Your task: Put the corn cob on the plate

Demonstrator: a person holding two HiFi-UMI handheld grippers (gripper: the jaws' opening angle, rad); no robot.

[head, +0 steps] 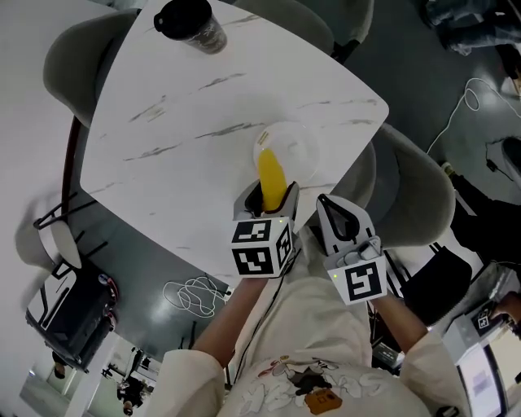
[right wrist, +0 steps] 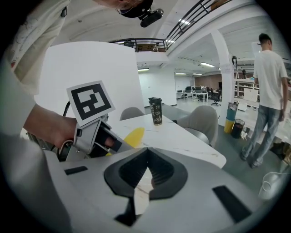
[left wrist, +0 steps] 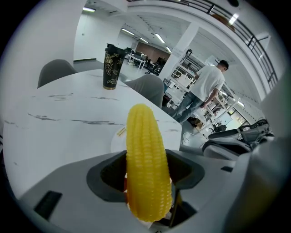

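One corn cob [left wrist: 146,164], clamped in left claw [head: 269,198]

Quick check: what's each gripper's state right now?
Left gripper: closed on the corn cob.
Right gripper: closed, nothing between its jaws.

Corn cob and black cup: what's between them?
In the head view, the clear plate by the corn cob, then bare table up to the black cup.
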